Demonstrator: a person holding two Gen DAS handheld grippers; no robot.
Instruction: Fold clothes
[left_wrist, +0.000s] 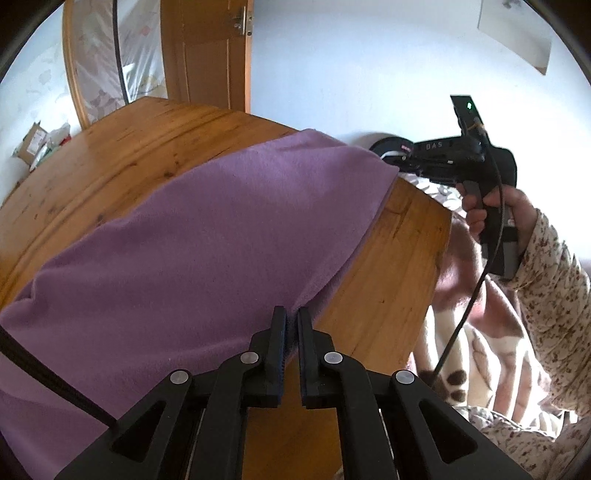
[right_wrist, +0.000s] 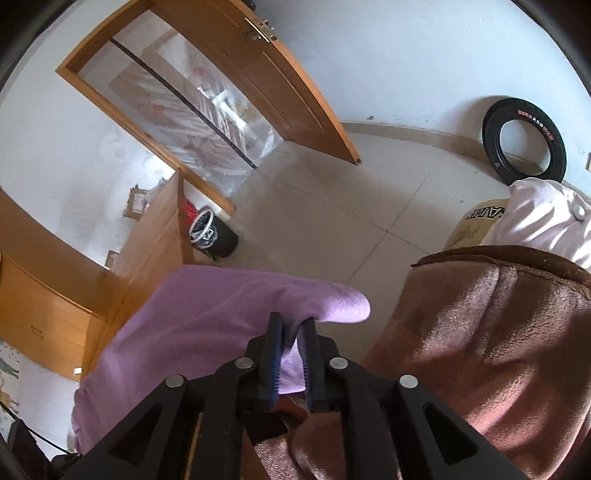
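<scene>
1. Left wrist view counts one purple cloth (left_wrist: 192, 236) — a single garment spread over one wooden desk (left_wrist: 122, 147), covering most of the desk top, with its right edge hanging off the desk's near side.
2. Two claws appear there: the left claw (left_wrist: 291, 328) at the cloth's near hem, fingers almost together with a thin fold of purple fabric pinched between them, and the right claw (left_wrist: 443, 155) past the desk's far right corner, gripped by one hand (left_wrist: 495, 218) in a floral sleeve (left_wrist: 554, 288); whether that claw is clamped I cannot tell from this angle.
3. Right wrist view shows the right claw (right_wrist: 291, 332) close up, fingers narrowly apart with the edge of the purple cloth (right_wrist: 207, 314) between them and pressed by the pads.
4. Only the right wrist view shows one black tyre (right_wrist: 524, 144) against the wall, one brown blanket (right_wrist: 487, 332) right of the desk (right_wrist: 151, 236) and one dark bin (right_wrist: 218, 236) on the floor beside the desk.
5. One wooden door (left_wrist: 207, 51) stands behind the desk in both views.
</scene>
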